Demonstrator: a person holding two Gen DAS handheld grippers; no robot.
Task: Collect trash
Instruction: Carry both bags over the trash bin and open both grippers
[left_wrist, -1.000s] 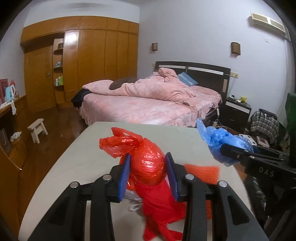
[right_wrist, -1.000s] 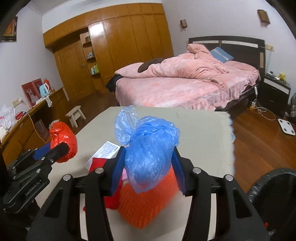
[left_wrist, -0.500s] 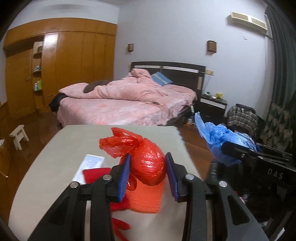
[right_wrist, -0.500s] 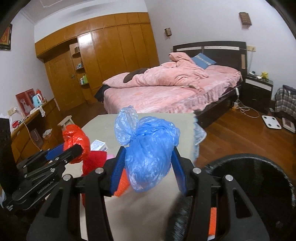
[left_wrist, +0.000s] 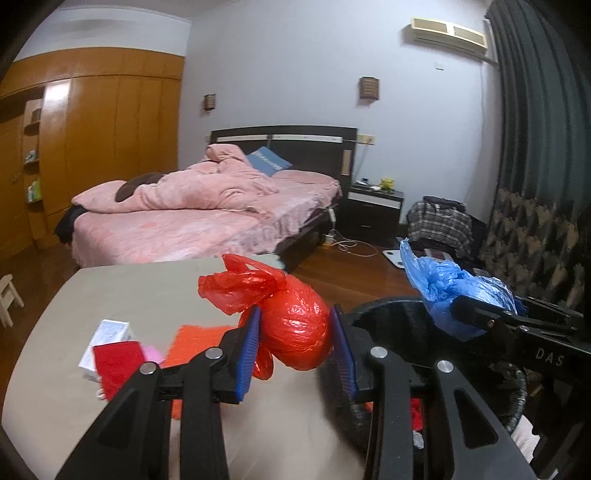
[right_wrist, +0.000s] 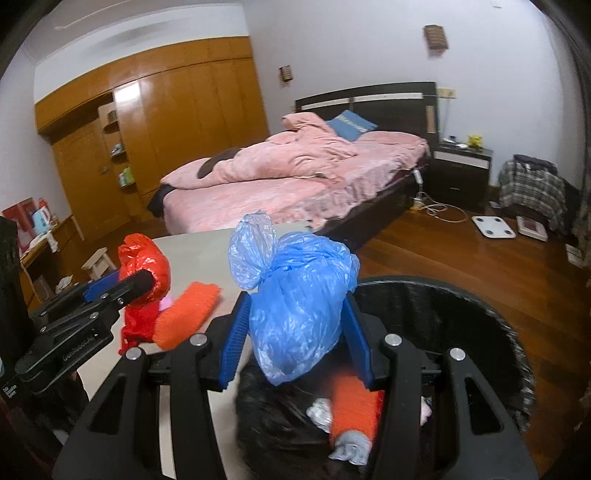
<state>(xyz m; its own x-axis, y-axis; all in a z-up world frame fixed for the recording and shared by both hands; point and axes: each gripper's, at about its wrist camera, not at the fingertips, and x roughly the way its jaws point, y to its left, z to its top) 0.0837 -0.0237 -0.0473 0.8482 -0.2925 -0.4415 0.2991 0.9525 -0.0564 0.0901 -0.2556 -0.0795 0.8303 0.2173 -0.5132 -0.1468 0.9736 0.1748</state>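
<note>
Right wrist view: right gripper (right_wrist: 297, 332) jaws clamped partway on tied blue bag (right_wrist: 295, 299), held above the open mouth of the black bin (right_wrist: 480, 306), which already holds some scraps. Left wrist view: left gripper (left_wrist: 295, 347) jaws pinch knotted red bag (left_wrist: 291, 328), over table (left_wrist: 129, 288) edge, just short of the bin rim. Step looks like carry-to-bin, nearly done. Next likely: release blue bag over the bin; bring red bag fully over the rim first, then let go. Orange cloth (left_wrist: 192, 339), box (left_wrist: 107, 339) left on table.

left gripper (left_wrist: 297, 338) grips red bag (left_wrist: 291, 332) | blue bag (left_wrist: 458, 291) over black bin (left_wrist: 391, 321) (right)
</note>
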